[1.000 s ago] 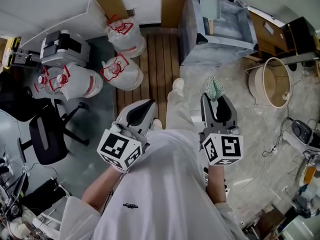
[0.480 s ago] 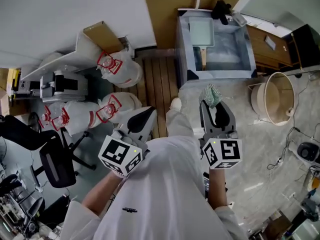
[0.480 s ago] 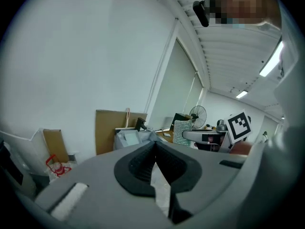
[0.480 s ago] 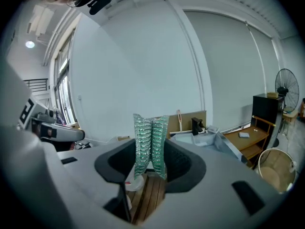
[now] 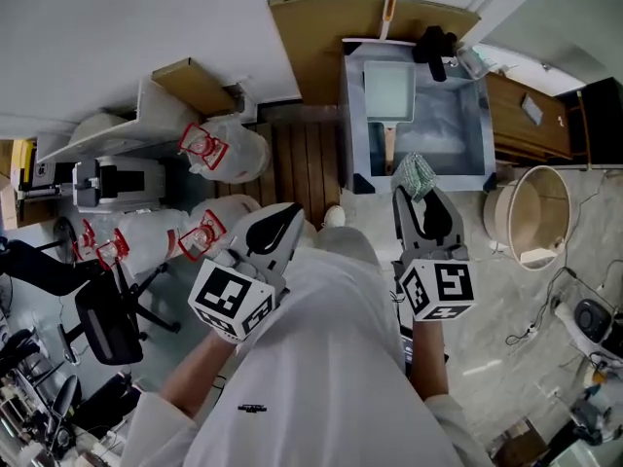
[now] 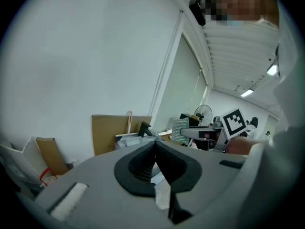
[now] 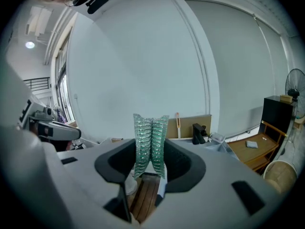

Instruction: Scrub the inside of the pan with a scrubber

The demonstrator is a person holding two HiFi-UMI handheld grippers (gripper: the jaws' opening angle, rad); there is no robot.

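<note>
Both point forward at chest height: the right hand-held gripper (image 5: 416, 195) is clamped on a green mesh scrubber (image 7: 150, 140), and the left hand-held gripper (image 5: 290, 216) has its jaws together, empty. The pale square wooden-handled pan (image 5: 389, 88) lies well ahead in the grey sink (image 5: 458, 142), too small to make out its inside.

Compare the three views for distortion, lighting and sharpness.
Head view: evenly lit, sharp, straight lines bowed by the wide lens, pan clear. Left gripper view: fisheye circle with black corners, the shut left hand-held gripper close and slightly soft. Right gripper view: same fisheye, green scrubber crisp, ceiling lamp bright upper left.
</note>
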